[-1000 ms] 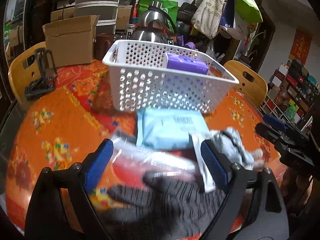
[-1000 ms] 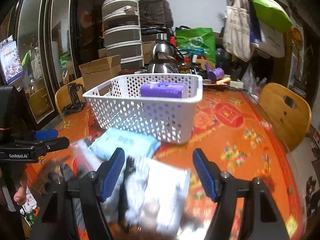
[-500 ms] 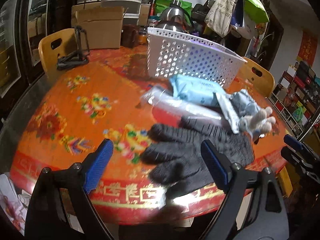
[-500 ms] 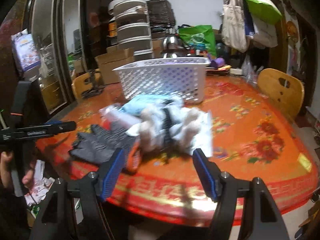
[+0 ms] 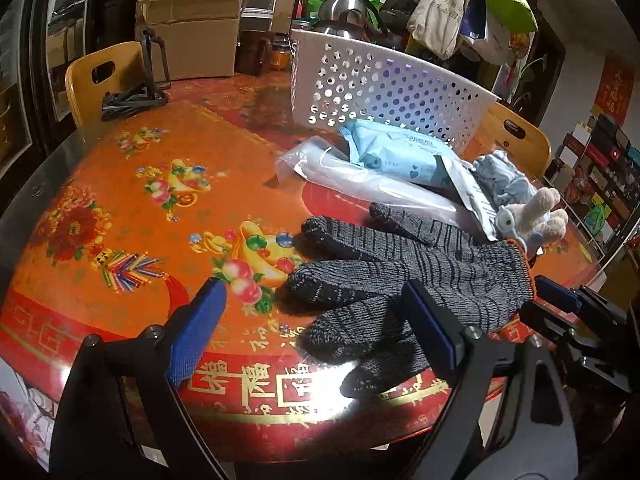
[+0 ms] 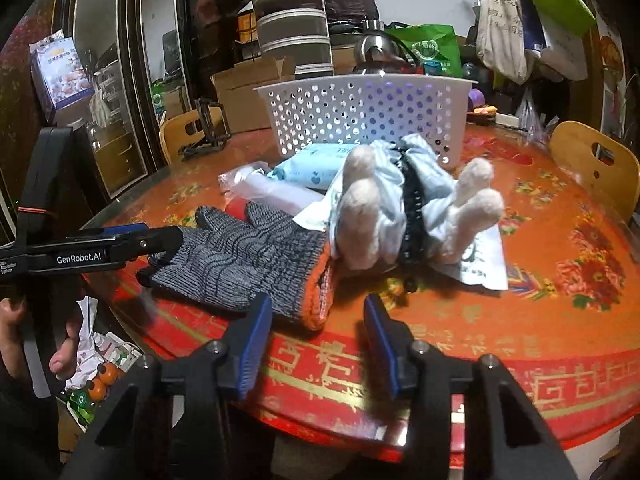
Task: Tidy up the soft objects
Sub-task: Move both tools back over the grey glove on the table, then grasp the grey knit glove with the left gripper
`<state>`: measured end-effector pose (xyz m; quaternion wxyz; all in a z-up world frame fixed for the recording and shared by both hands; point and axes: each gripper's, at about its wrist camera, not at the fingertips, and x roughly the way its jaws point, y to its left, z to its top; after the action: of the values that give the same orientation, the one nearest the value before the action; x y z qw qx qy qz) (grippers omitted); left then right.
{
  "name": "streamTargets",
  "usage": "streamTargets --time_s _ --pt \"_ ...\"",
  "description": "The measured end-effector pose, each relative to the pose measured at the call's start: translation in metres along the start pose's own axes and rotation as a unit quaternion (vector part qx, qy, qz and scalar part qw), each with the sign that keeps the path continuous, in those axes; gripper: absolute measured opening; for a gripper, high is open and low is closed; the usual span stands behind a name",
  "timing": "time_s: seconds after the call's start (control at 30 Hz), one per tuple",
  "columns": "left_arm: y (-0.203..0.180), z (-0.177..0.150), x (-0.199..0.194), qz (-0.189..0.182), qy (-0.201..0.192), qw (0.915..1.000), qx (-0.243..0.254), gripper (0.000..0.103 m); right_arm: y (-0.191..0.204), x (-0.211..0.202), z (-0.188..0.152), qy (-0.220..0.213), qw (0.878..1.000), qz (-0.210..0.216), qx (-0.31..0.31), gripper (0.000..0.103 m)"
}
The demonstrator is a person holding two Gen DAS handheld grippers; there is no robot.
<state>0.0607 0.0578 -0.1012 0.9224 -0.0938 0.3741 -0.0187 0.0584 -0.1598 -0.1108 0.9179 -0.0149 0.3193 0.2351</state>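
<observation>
Cluttered shelves and hanging bags are ringing the orange table (image 5: 120,184), where a grey glove (image 5: 404,276) is lying near the front edge, beside a plush toy (image 6: 404,204) and a blue packet (image 5: 396,152) before the white basket (image 5: 384,88). My left fingers (image 5: 316,328) are gaping wide over the glove; my right fingers (image 6: 316,334) have just been closing, nothing gripped.

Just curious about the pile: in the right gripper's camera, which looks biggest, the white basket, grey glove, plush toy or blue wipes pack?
1. White basket
2. Grey glove and plush toy: alike, both enlarged by nearness
3. Blue wipes pack, partly hidden
</observation>
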Motion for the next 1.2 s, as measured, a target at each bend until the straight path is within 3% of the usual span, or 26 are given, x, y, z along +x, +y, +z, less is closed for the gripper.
streamTargets --time_s 0.27,0.37,0.57,0.63,0.73,1.2 --pt "-0.007 -0.001 0.01 -0.002 0.0 0.9999 0.011 0.087 0.004 0.01 0.004 0.002 1.0 0.007 -0.003 0.03" --pt "-0.01 -0.001 0.012 -0.008 -0.002 0.9998 0.017 0.078 0.009 0.013 0.005 0.003 1.0 0.007 -0.012 0.025" --pt "-0.018 -0.001 0.012 -0.03 0.001 0.9991 0.029 0.042 0.008 0.012 0.005 0.003 1.0 0.016 -0.013 0.019" --pt "-0.021 -0.002 0.012 -0.038 0.003 0.9987 0.034 0.02 0.01 0.013 0.005 0.002 1.0 0.016 -0.016 0.018" --pt "-0.025 -0.002 0.009 -0.056 0.002 0.9978 0.035 0.003 0.012 0.012 0.006 0.002 1.0 0.017 -0.021 0.014" --pt "-0.019 -0.001 -0.011 -0.049 -0.023 0.9978 0.037 0.0 0.02 0.005 0.009 -0.006 0.999 0.022 -0.03 0.012"
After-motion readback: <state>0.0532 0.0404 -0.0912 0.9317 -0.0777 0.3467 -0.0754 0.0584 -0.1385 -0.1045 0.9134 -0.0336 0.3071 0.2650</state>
